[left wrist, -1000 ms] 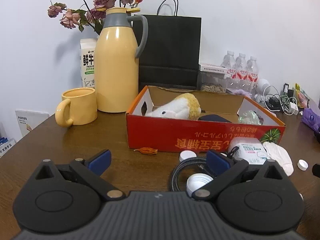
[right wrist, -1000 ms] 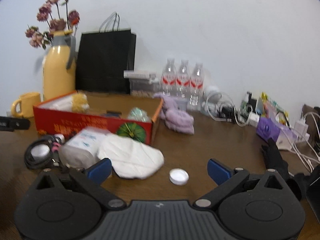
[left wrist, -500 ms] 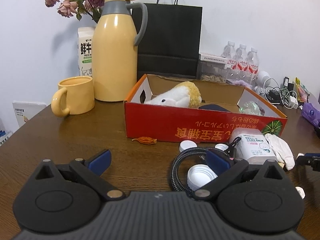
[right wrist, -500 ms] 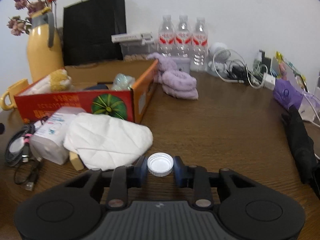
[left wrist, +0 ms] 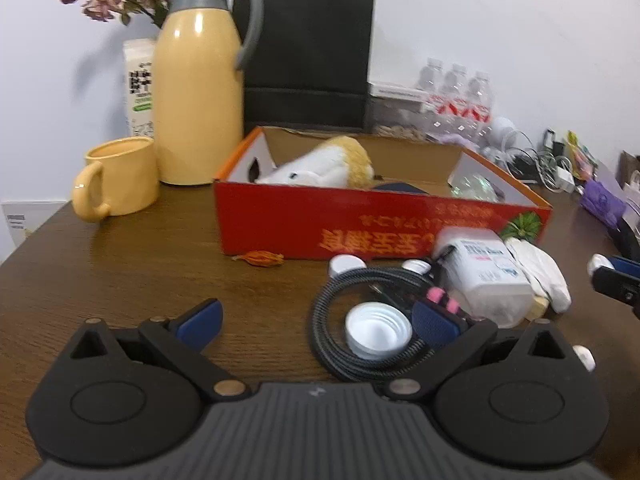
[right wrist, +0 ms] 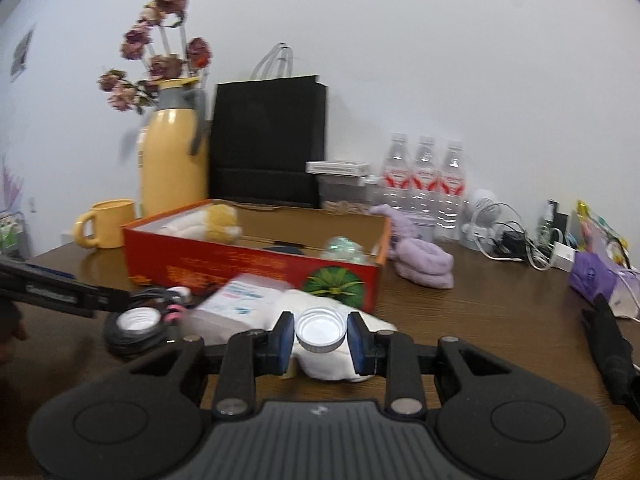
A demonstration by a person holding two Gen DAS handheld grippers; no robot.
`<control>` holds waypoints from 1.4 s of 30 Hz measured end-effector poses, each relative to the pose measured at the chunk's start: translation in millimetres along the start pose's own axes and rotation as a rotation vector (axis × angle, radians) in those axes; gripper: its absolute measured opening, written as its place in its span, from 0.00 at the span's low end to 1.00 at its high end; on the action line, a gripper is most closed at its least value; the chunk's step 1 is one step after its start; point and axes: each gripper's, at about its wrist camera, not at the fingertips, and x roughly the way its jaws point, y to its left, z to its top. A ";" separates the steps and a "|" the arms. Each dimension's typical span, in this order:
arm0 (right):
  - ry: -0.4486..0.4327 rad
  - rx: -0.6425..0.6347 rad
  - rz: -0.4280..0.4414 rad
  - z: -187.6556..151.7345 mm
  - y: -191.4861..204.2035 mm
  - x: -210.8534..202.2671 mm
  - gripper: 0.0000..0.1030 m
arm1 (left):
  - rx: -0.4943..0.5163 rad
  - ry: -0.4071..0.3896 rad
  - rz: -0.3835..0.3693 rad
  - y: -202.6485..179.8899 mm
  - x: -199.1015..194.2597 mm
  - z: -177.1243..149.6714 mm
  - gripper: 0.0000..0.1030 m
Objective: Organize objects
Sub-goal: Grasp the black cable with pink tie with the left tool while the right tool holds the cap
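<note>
The right hand-held gripper [right wrist: 319, 338] is squeezing a small white bottle cap [right wrist: 320, 329] between its two blue pads. The cap is up off the worktop [right wrist: 500, 320], open side up, above a soft white cloth [right wrist: 340, 364]. Just past it sits the red box [right wrist: 256, 268], with a plush toy [right wrist: 212, 222] and a few other things inside.

The left hand-held gripper [left wrist: 316, 322] is wide apart and holds nothing. It hangs low over the worktop, and its right pad is near a bigger white cap [left wrist: 378, 332] that lies inside a coil of dark cable [left wrist: 344, 292]. A pack of wipes [left wrist: 486, 274] lies beside the cable, in front of the box.

I think the step now is carrying the small cap to the box. Next the right one should go forward and over the red wall, then let go so the cap drops inside. It must stay high enough not to bump the wall.
</note>
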 end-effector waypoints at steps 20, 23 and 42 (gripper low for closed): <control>0.018 -0.010 0.014 -4.8 6.1 -0.3 0.26 | 0.056 0.122 -0.111 -16.8 22.1 -4.6 1.00; 0.019 -0.009 0.015 -5.0 6.8 0.0 0.26 | 0.033 0.147 -0.108 -16.7 33.2 0.0 1.00; 0.028 -0.017 0.019 -5.9 10.7 2.0 0.26 | 0.084 0.103 -0.158 -26.2 36.4 2.4 0.84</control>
